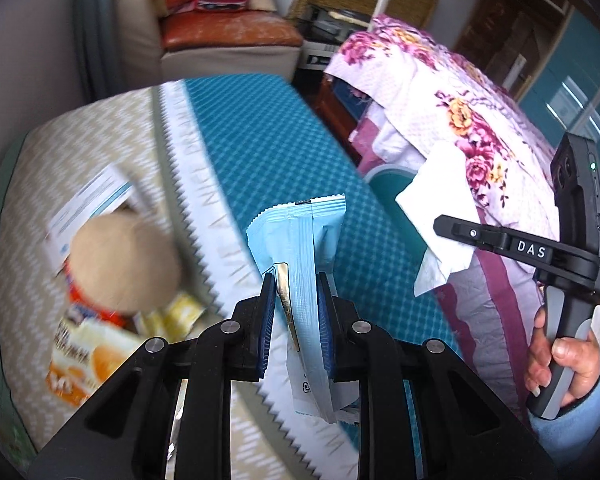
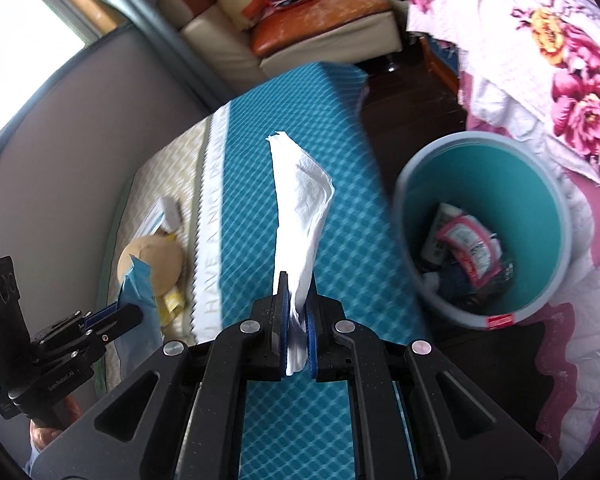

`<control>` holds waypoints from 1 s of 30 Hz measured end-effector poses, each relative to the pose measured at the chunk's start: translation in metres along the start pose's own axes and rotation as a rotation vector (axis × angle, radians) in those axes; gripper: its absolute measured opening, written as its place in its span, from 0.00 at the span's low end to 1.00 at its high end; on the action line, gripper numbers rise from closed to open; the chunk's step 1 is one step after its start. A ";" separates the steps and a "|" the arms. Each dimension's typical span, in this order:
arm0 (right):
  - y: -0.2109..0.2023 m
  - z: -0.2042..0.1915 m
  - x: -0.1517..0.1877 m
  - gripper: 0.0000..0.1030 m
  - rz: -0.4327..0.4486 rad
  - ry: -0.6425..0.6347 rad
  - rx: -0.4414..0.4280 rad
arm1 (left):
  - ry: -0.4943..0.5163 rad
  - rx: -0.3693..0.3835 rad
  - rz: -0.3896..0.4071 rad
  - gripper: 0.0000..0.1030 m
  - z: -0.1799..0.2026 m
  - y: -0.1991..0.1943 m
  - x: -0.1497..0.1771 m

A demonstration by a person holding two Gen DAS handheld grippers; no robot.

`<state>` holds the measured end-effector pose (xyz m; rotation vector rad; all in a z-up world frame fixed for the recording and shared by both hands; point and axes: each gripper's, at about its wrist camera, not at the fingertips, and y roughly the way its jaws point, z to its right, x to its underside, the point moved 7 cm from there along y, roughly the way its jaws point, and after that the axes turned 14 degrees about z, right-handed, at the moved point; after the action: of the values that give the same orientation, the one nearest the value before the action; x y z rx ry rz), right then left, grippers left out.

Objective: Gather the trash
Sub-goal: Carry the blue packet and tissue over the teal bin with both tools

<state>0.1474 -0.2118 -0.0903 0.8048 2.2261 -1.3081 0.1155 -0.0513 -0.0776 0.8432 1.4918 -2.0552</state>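
My left gripper (image 1: 296, 284) is shut on a light blue snack wrapper (image 1: 300, 236) and holds it upright above the teal mat (image 1: 252, 148). It also shows in the right wrist view (image 2: 136, 312) at lower left, with the wrapper (image 2: 138, 280) in it. My right gripper (image 2: 296, 284) is shut on a white tissue (image 2: 300, 204) that stands up between the pads. In the left wrist view the right gripper (image 1: 444, 222) holds the tissue (image 1: 440, 216) at the right. A teal trash bin (image 2: 536, 184) with several wrappers (image 2: 468, 244) inside stands on the floor, right of the mat.
More litter lies on the beige mat part: a round tan object (image 1: 126, 264), a white-blue carton (image 1: 88, 208), an orange packet (image 1: 88, 364) and a yellow wrapper (image 1: 176, 312). A floral quilt (image 1: 460, 104) hangs at the right. A sofa (image 1: 220, 40) stands behind.
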 end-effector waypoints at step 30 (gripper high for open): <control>-0.029 0.155 -0.058 0.07 0.109 0.162 0.150 | 0.127 0.151 -0.053 0.20 0.148 0.130 -0.054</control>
<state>0.1821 -0.3750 -0.1071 1.1074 2.1898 -1.4146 0.2104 -0.2309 -0.0933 1.0200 1.4511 -2.2123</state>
